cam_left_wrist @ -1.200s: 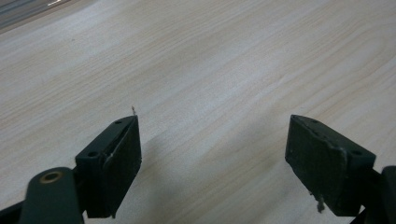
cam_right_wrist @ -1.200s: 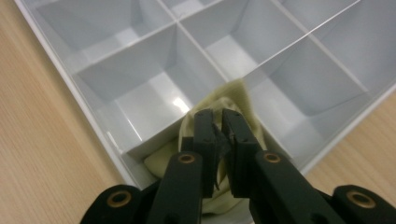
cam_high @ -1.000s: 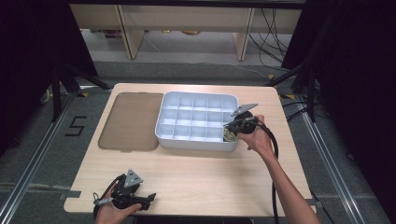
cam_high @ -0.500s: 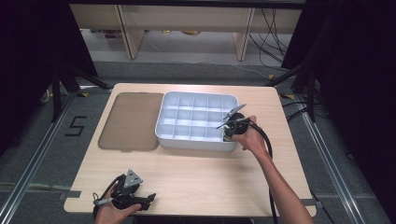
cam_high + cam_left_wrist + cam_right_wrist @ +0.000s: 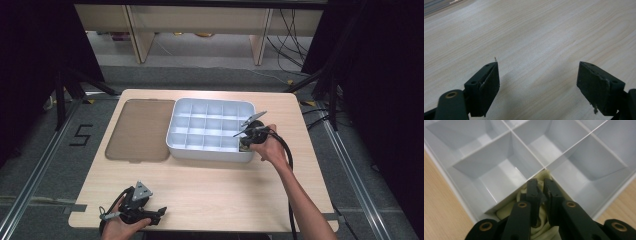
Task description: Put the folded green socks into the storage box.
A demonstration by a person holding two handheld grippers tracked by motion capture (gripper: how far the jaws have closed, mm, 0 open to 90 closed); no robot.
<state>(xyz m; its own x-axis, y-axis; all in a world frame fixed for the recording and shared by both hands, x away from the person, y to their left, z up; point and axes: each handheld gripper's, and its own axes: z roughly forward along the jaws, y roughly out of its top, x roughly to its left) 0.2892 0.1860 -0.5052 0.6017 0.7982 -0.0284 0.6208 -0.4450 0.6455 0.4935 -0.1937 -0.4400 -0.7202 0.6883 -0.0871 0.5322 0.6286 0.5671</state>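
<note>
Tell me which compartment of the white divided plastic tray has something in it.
The corner compartment nearest the person's right hand, at the white divided plastic tray's near right corner. A pale cream soft item lies in it under the right gripper; the other compartments in view look empty.

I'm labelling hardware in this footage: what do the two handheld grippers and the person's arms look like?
Both the left gripper and the right gripper are black, each topped by a grey three-cornered plate. Their jaws are flat black blocks with brass-coloured rivets at the links. A black cable trails from the right gripper along the forearm. The forearms are bare, with no sleeves visible.
</note>
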